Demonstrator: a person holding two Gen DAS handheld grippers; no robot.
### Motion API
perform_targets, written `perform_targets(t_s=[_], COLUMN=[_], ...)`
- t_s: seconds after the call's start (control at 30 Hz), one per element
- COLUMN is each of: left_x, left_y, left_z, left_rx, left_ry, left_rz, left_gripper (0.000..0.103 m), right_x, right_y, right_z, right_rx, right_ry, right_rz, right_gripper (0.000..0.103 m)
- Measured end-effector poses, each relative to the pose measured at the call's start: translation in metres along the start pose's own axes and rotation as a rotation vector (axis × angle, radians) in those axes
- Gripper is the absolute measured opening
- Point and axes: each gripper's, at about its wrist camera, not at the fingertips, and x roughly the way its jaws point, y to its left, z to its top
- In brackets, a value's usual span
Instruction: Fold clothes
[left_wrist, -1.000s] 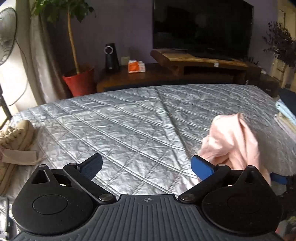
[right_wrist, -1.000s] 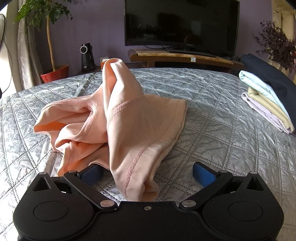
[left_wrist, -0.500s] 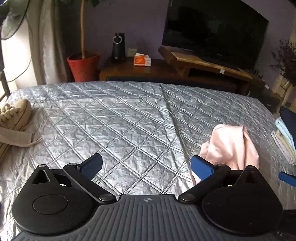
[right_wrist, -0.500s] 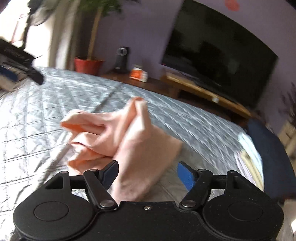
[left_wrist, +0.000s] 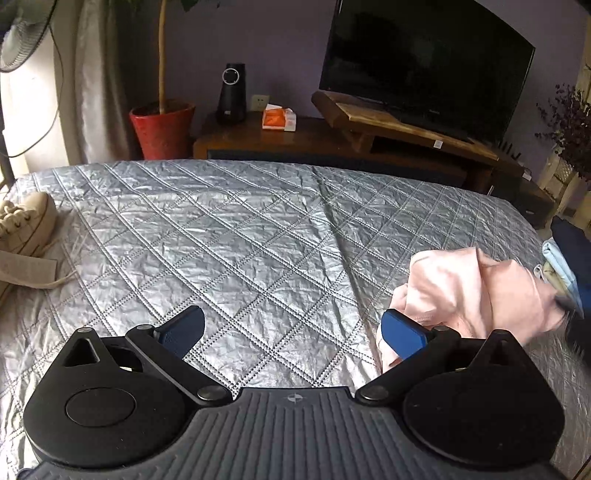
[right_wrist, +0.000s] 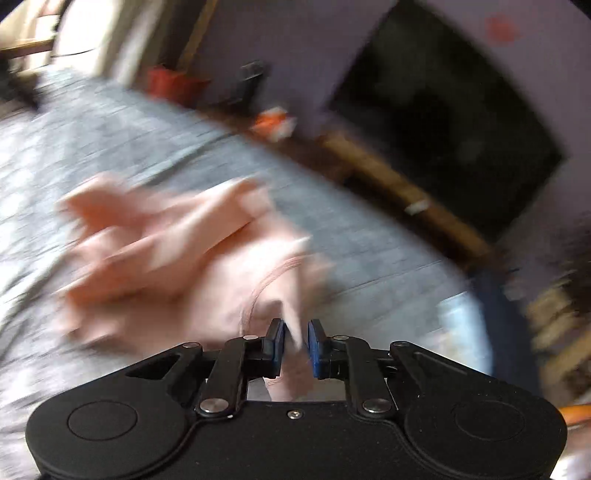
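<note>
Blurring obscures most of the right view; right gripper (right_wrist: 295, 341), jaws just closing, pinches the pink garment (right_wrist: 177, 258) above the quilted bed (left_wrist: 240, 240). Left gripper (left_wrist: 291, 328) gapes, empty.

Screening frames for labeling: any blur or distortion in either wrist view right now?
Left wrist view: sharp, with fisheye bending at the edges; the pink garment is smeared only at its far right. Right wrist view: heavy motion blur over the garment, quilted bedspread and TV; only the right gripper stays crisp.

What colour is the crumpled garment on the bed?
Pale pink garment, clearest in the left wrist view.
</note>
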Motion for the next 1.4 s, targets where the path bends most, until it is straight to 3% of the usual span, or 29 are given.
perform_targets(t_s=[0.03,0.07,0.13,0.2,0.33,0.43,0.57,0.7,0.73,0.77,0.8,0.83,0.9,1.03,1.17,1.33,1.4], left_x=[0.001,0.001,0.002,0.004,0.008,0.011,0.015,0.019,0.019,0.020,0.021,0.022,0.022,0.022,0.022,0.021,0.021], left_y=[0.001,0.003,0.008,0.013,0.023,0.028,0.037,0.046,0.048,0.050,0.051,0.052,0.055,0.058,0.063,0.068,0.069], left_z=[0.000,0.000,0.002,0.004,0.007,0.008,0.011,0.015,0.015,0.016,0.016,0.016,0.017,0.017,0.018,0.020,0.020], left_rx=[0.001,0.002,-0.007,-0.021,-0.046,-0.037,-0.042,-0.060,-0.065,-0.069,-0.071,-0.074,-0.080,-0.090,-0.108,-0.135,-0.135], left_ry=[0.000,0.000,-0.001,-0.004,-0.008,-0.010,-0.014,-0.020,-0.020,-0.020,-0.019,-0.019,-0.020,-0.024,-0.028,-0.027,-0.027], left_rz=[0.003,0.007,0.012,0.017,0.024,0.024,0.020,0.017,0.016,0.016,0.015,0.015,0.016,0.017,0.019,0.017,0.017], left_gripper=[0.102,0.102,0.103,0.103,0.102,0.103,0.103,0.103,0.103,0.103,0.103,0.103,0.103,0.103,0.103,0.103,0.103], right_x=[0.002,0.003,-0.004,-0.017,-0.023,-0.017,-0.007,0.008,0.013,0.017,0.020,0.022,0.021,0.004,-0.036,-0.102,-0.116], right_y=[-0.010,-0.018,-0.034,-0.040,0.006,0.055,0.101,0.102,0.095,0.091,0.087,0.083,0.071,0.028,-0.032,-0.069,-0.069], right_z=[0.005,0.008,0.006,0.004,-0.010,-0.021,-0.016,-0.011,-0.011,-0.011,-0.008,-0.006,-0.003,0.007,0.019,0.030,0.027], right_rx=[0.003,0.010,0.100,0.232,0.312,0.257,0.064,0.090,0.117,0.140,0.155,0.172,0.251,0.483,0.704,0.763,0.695], right_ry=[-0.009,-0.017,-0.052,-0.083,0.018,0.073,0.063,0.064,0.073,0.081,0.090,0.105,0.113,0.015,-0.155,-0.366,-0.373], right_rz=[-0.066,-0.116,-0.119,0.009,0.436,0.543,0.527,0.480,0.482,0.486,0.495,0.498,0.514,0.521,0.506,0.493,0.392], right_gripper=[0.039,0.042,0.043,0.043,0.054,0.054,0.054,0.054,0.050,0.027,0.012,0.007,0.007,0.007,0.007,0.005,0.005])
